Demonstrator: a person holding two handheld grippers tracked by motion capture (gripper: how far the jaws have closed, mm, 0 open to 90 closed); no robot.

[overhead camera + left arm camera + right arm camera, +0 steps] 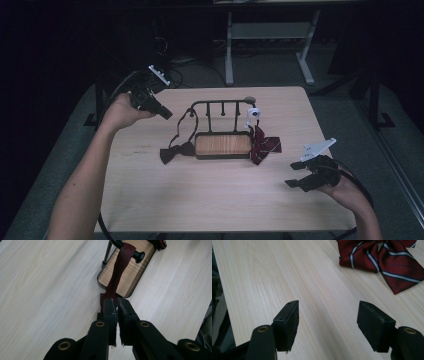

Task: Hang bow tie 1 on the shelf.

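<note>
A black rack (220, 102) with hooks and a wooden base (126, 277) stands mid-table. A dark maroon bow tie (176, 151) lies at its left end. The tie's strap (120, 267) runs up over the rack's bar. My left gripper (166, 114) (117, 301) is held above the table left of the rack, shut on that strap. A red striped bow tie (265, 145) (382, 257) lies at the rack's right end. My right gripper (292, 174) (328, 312) hovers open over bare wood, right of and nearer than the striped tie, with nothing between its jaws.
A small white object (253, 114) sits at the right end of the rack. The light wooden table (210, 200) has bare room along its front. A desk frame (270, 35) stands beyond the far edge, on a dark floor.
</note>
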